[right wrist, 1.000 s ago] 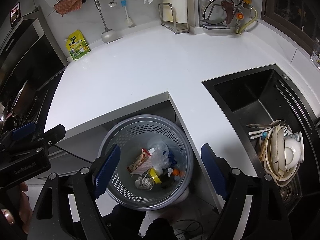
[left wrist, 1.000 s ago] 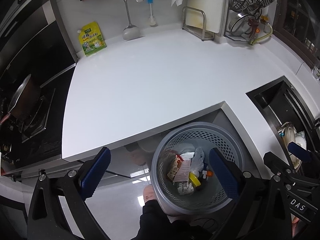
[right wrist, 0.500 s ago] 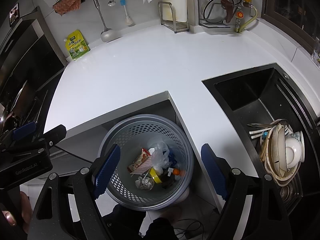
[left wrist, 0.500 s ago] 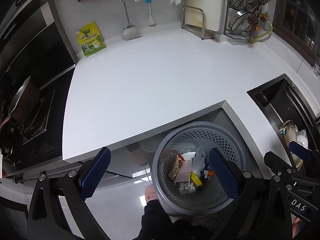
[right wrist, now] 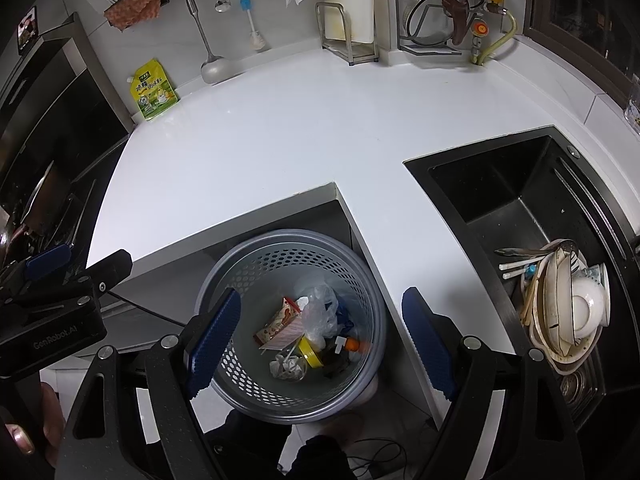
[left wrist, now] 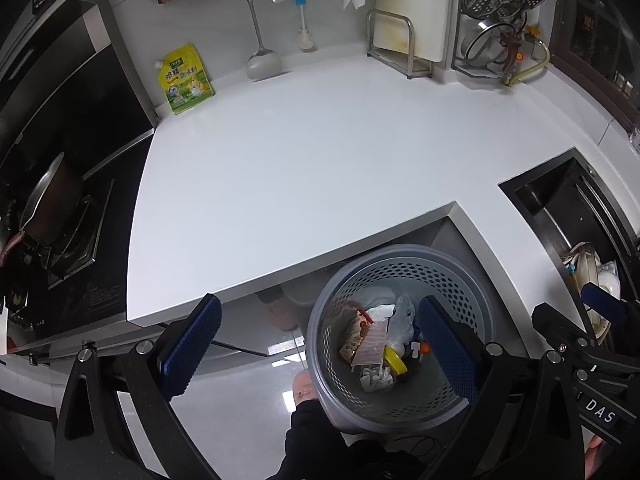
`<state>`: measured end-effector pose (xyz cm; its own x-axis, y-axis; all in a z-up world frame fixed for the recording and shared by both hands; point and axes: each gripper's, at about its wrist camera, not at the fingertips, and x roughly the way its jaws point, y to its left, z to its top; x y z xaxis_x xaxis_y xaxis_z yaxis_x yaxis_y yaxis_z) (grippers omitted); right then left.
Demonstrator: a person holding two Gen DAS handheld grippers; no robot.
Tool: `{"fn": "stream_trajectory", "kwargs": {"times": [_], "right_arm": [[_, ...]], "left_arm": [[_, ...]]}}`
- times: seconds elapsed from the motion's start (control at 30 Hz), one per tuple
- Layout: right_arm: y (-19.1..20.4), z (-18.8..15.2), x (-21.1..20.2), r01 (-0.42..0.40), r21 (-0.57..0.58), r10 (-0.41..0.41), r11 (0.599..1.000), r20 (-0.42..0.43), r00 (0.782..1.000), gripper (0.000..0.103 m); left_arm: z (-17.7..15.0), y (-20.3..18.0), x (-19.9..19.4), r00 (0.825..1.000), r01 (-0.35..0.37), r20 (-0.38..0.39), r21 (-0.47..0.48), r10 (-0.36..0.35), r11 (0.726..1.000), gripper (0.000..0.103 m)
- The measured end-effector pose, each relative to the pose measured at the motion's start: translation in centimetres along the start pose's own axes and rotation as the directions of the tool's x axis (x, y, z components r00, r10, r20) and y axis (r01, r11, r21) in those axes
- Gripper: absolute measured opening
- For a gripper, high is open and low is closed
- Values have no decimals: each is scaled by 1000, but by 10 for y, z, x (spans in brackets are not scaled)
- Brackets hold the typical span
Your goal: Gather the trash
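Nothing has changed: both left tongs and right tongs hang apart and empty over the trash-filled basket, the tabletop at 12 o'clock bare of litter, so collection looks complete.

"DAS" on right claw; "GenRobot.AI" on left claw.

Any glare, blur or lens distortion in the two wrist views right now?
Left wrist: strong fisheye bend on the countertop edges, dark corner vignette, bright glare patches on the floor, no motion blur. Right wrist: same barrel warp, sink interior dark and low in detail, trash basket contents sharp.
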<state>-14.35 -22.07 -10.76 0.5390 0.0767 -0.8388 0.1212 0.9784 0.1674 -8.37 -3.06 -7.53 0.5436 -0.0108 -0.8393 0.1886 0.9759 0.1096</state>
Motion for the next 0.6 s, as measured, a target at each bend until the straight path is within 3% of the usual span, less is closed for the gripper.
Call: {"fn": "stream_trajectory", "kwargs": {"times": [0.6], "right_arm": [[-7,4,2,-4,7,4,1000,-1,1000,79]], "left_arm": [[0,-4,-1,1000,25,16,22,-25,999,97]]}}
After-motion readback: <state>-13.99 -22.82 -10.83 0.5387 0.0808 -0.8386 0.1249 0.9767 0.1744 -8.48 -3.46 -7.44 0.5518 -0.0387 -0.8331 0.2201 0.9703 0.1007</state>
